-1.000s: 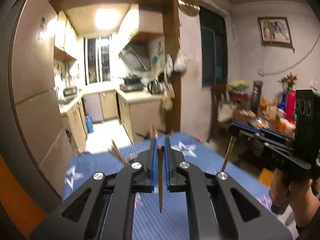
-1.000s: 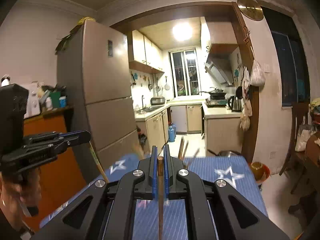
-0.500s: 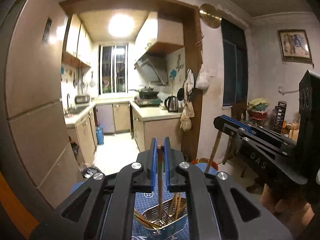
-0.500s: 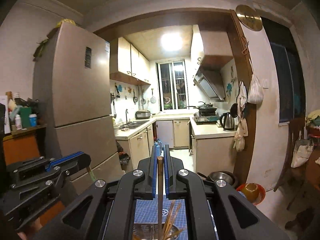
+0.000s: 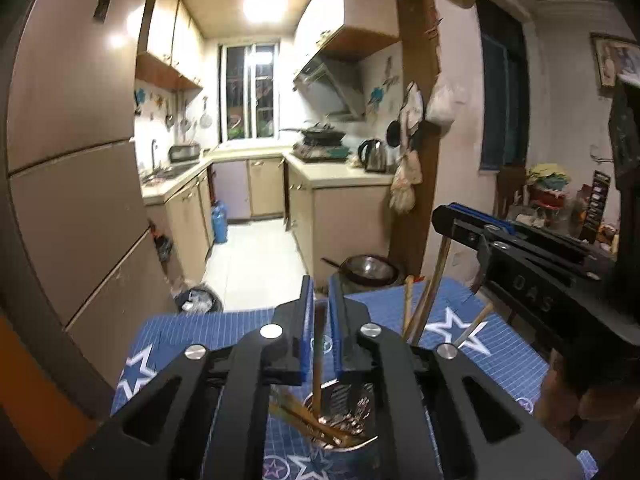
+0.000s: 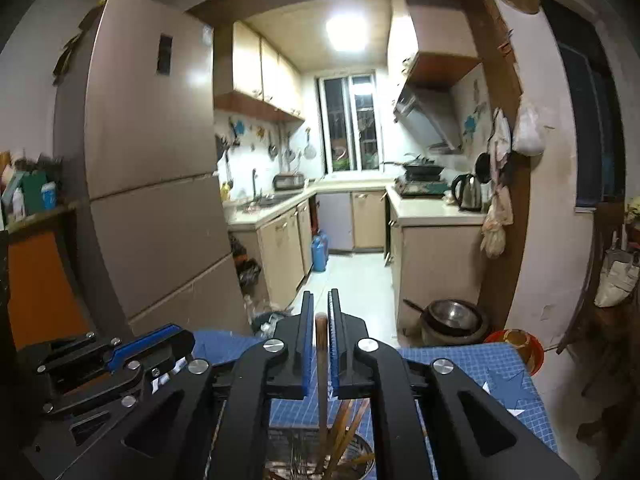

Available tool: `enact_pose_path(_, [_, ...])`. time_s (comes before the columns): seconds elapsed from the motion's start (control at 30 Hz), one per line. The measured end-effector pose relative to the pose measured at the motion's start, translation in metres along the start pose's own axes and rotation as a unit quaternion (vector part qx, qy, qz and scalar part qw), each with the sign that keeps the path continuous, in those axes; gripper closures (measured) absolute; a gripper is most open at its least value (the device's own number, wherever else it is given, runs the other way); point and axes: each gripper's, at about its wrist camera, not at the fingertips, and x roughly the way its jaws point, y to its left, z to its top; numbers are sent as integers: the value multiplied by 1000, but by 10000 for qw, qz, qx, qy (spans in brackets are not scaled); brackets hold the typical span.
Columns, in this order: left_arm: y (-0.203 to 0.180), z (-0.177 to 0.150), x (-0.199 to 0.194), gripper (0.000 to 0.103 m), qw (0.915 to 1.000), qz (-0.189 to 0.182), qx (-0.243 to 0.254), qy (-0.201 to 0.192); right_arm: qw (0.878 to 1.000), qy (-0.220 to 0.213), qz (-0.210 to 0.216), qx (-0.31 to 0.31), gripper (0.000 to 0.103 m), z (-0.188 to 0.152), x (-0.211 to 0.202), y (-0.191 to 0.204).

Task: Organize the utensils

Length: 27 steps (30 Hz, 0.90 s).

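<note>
Both the left gripper (image 5: 319,312) and right gripper (image 6: 318,322) have just been parting their jaws, each chopstick (image 5: 318,356) (image 6: 321,364) loose between them above the holder (image 5: 340,420).

The chopsticks (image 6: 321,364) look like matt brown wood. At 6 o'clock the basket (image 5: 362,442) is shiny perforated metal. The tablecloth (image 5: 500,344) seems smooth printed cloth. The refrigerator (image 6: 160,184) is glossy.
</note>
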Motion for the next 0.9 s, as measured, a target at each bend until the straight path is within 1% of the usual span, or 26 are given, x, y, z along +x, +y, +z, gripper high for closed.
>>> enact_pose_path(0.03, [3, -1, -2, 80, 10000, 15, -34, 27, 10000, -9, -39, -1, 71, -2, -1, 0])
enact_pose_path(0.07, [8, 0, -7, 62, 9999, 67, -103, -35, 9999, -91, -90, 13, 67, -3, -4, -1])
enact_pose_path(0.1, [15, 1, -14, 55, 9996, 124, -185, -152, 9998, -143, -96, 37, 67, -3, -8, -2])
enact_pose_path(0.13, [19, 3, -22, 54, 9992, 162, -232, -275, 9998, -165, -75, 80, 67, -1, -12, -3])
enact_pose_path(0.23, [27, 10, -46, 54, 9982, 278, -205, -482, 9994, -290, -135, 126, 67, 3, -29, -8])
enact_pose_path(0.27, [30, 11, -59, 54, 9974, 336, -209, -603, 9993, -311, -138, 125, 67, 2, -34, -8])
enact_pose_path(0.37, [34, 14, -85, 54, 9955, 452, -221, -799, 9990, -421, -157, 67, 67, 2, -58, -11])
enact_pose_path(0.47, [34, 9, -111, 54, 9939, 569, -215, -925, 9986, -492, -169, 6, 67, -5, -85, -12])
enact_pose_path(0.57, [31, -7, -140, 54, 9922, 752, -159, -978, 9984, -538, -191, -43, 65, -21, -122, -16])
enact_pose_path(0.6, [29, -15, -151, 54, 9913, 849, -92, -1006, 9983, -538, -211, -42, 62, -26, -132, -17])
enact_pose_path(0.63, [26, -23, -161, 51, 9905, 910, -45, -1027, 9983, -521, -266, -41, 59, -36, -148, -18])
enact_pose_path(0.67, [23, -36, -173, 47, 9901, 957, -2, -1027, 9984, -512, -237, -28, 52, -46, -160, -20])
enact_pose_path(0.7, [22, -43, -180, 45, 9901, 970, 23, -1017, 9985, -502, -239, -16, 41, -55, -171, -21])
enact_pose_path(0.77, [17, -66, -200, 38, 9907, 949, 103, -967, 9978, -448, -491, -65, 28, -81, -198, -20])
enact_pose_path(0.83, [13, -88, -212, 35, 9926, 908, 119, -798, 9974, -227, -643, -250, 25, -108, -220, -14])
enact_pose_path(0.9, [9, -111, -221, 29, 9944, 833, 143, -632, 9954, -90, -886, -365, 13, -131, -237, -8])
